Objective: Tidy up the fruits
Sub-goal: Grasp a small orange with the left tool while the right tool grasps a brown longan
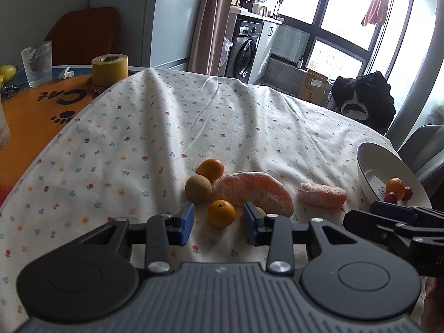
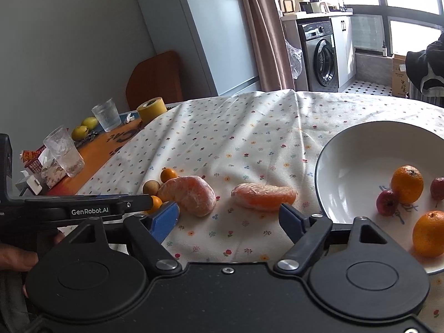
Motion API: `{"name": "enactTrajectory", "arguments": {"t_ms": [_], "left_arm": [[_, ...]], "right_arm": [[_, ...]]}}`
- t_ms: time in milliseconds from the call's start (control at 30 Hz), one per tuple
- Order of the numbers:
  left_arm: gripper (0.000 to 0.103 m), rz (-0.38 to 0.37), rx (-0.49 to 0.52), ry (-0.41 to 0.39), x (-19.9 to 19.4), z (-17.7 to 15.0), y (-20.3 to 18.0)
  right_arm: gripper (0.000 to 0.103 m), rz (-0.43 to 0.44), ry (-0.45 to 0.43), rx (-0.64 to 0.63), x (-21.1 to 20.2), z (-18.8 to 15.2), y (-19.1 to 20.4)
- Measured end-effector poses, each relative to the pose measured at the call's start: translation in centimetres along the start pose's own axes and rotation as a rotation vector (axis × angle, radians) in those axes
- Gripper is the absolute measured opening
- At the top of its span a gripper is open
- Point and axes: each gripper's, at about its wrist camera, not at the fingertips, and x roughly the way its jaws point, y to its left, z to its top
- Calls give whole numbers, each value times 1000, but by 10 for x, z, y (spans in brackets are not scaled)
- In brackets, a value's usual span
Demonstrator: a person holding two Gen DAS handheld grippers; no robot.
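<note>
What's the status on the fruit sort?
Left hand-held gripper open, lined up on small orange. Right hand-held gripper open, empty, near peeled segment. Bowl holds four fruits. Nothing blocking.

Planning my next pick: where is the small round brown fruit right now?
The small round brown fruit sits on the floral tablecloth left of the large peeled citrus piece, apparently touching it, between two small oranges, just ahead of the open left tool.

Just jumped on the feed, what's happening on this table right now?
A person holds two grippers, sorting fruit into the white bowl. It already holds two small oranges and some small red fruits. The left gripper is open around a small orange on the cloth. The right gripper is open and empty, just short of a peeled citrus piece.
</note>
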Motion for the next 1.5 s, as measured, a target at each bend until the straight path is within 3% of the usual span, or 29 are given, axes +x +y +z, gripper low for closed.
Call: {"name": "enactTrajectory", "arguments": {"t_ms": [133,333,433,633,1300,1433,1467,1500], "left_arm": [[32,-16,-9,9,8,-1,1],[32,-22,-29,-1,17,1,7],[23,-40,-39,16,21,-2,13],[23,-55,-47,8,15,-4,20],[23,-39,-74,-20,-8,-7,44],[23,-46,-75,-23,-11,-7,43],[23,-48,-73,-24,-12,-7,42],[23,-48,-70,-25,-13,-7,41]], "right_arm": [[70,1,14,-12,4,0,6],[69,-6,34,-27,12,1,15],[69,-6,45,-32,17,0,19],[60,8,70,-51,29,1,31],[48,39,122,-79,64,0,62],[30,17,117,-83,65,-1,62],[20,40,123,-69,64,-1,60],[19,60,130,-55,64,-1,58]]}}
